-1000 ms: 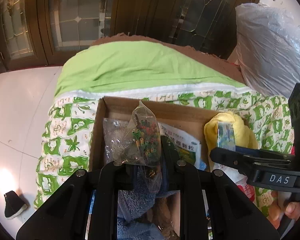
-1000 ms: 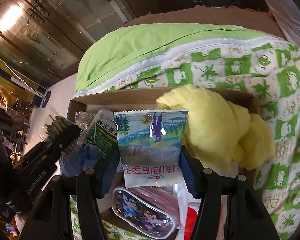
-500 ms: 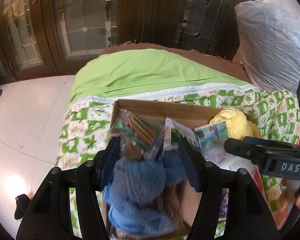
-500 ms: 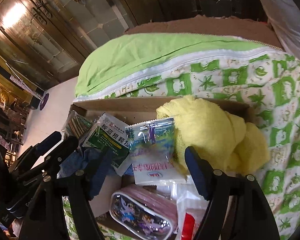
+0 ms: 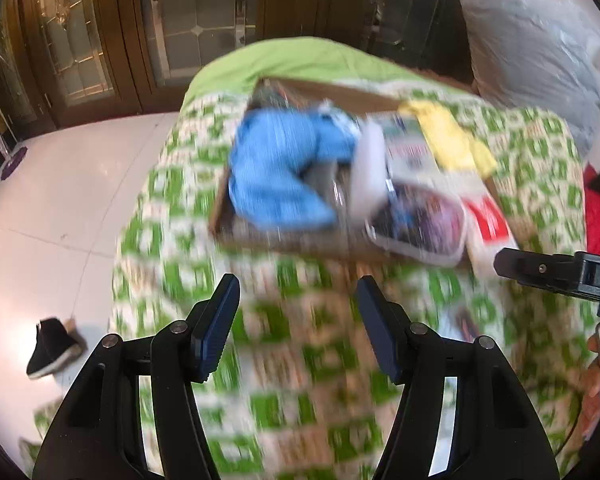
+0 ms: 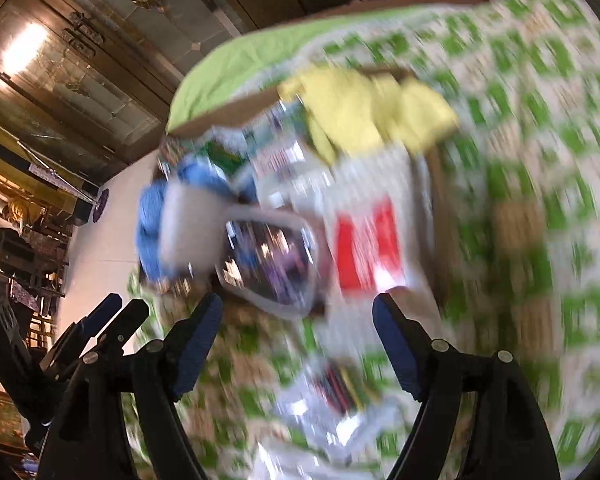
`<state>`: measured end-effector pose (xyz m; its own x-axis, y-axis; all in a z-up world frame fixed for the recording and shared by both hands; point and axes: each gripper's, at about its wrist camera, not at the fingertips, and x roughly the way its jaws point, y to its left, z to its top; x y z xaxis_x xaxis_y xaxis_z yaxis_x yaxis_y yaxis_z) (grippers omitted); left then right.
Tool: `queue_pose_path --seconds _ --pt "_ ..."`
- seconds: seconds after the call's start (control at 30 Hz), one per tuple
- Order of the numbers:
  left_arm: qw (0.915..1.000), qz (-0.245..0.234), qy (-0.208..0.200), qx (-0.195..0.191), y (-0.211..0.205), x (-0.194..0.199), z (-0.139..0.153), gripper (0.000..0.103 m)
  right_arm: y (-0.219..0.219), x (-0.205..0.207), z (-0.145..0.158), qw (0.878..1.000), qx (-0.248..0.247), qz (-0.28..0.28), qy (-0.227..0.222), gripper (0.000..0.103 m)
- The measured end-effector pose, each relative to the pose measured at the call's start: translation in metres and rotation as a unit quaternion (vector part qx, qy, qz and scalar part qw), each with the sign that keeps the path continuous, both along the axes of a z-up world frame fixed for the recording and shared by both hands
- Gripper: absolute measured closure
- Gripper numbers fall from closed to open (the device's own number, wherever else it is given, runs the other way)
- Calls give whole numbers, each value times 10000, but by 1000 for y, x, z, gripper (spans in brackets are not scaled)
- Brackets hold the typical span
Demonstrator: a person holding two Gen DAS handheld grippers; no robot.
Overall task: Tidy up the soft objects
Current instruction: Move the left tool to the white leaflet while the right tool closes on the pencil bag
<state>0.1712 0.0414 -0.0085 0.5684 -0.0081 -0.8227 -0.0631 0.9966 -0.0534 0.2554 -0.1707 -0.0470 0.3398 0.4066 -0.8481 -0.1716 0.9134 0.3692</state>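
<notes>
Dark wood doors w/ leaded glass, glossy white tile floor, black shoe.

Cardboard box on green-patterned quilt

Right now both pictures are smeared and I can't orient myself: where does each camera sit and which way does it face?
Left wrist: behind the open left claw, looking over the green quilt toward the cardboard box; the right claw's tip intrudes at right.
Right wrist: behind the open right claw, facing the same box from its other side; the left claw shows at lower left.
Shared: blue towel, yellow cloth.
</notes>
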Motion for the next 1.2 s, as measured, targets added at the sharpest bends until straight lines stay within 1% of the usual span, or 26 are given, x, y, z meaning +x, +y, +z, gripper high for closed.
queue_pose_path --seconds 0.1,0.23,0.33,0.43,0.5,0.53,0.63,0.73,0.8,0.83,0.87,0.9,0.93,0.97,1.0,1.07,1.2 --pt "9999 -83 55 38 -9 -17 -6 42 -16 -24 -11 9999 69 -122 63 25" --pt "9998 -177 62 68 -22 -34 -9 42 -31 -48 -24 9997 -13 -191 141 25" --pt "9995 -208 117 -196 -25 -46 -16 42 -33 -60 -27 9998 -115 -149 30 25" --pt "9969 -300 395 -604 -27 -53 -30 42 -35 -65 -29 9996 -224 -82 -161 25" --pt "9937 -405 562 -881 -31 -55 -36 42 -38 -68 -32 9993 -299 -55 -212 25" --pt "9924 -482 601 -959 -35 -57 -37 42 -40 -69 -35 9993 -314 -45 -206 25" --pt "9910 -800 622 -872 -53 -62 -37 42 -45 -71 -40 9993 -341 -47 -173 25" --pt "9833 -1258 847 -1004 -70 -65 -43 40 -47 -72 -41 9991 -375 -53 -215 25" --pt "9734 -1585 1178 -1164 -81 -66 -54 39 -47 -73 -42 9988 -427 -21 -234 25" --pt "9660 -1766 1423 -1243 -89 -66 -63 39 -46 -73 -42 9987 -446 -4 -237 25" --pt "9616 -1880 1603 -1198 -96 -67 -70 38 -45 -72 -43 9987 -451 13 -233 25" --pt "9562 -2033 1825 -1053 -105 -68 -78 37 -45 -71 -43 9987 -449 23 -225 25" --pt "9544 -2111 1900 -920 -111 -70 -82 33 -45 -71 -43 9987 -446 24 -224 25" --pt "9537 -2201 1890 -793 -117 -72 -83 31 -45 -71 -43 9988 -435 25 -221 25" --pt "9528 -2257 1878 -768 -120 -73 -82 27 -45 -71 -43 9988 -432 23 -219 25" --pt "9509 -2328 1896 -752 -125 -74 -83 26 -46 -71 -44 9987 -458 23 -214 25" --pt "9520 -2243 1888 -884 -123 -73 -82 26 -44 -71 -44 9984 -514 59 -226 25"
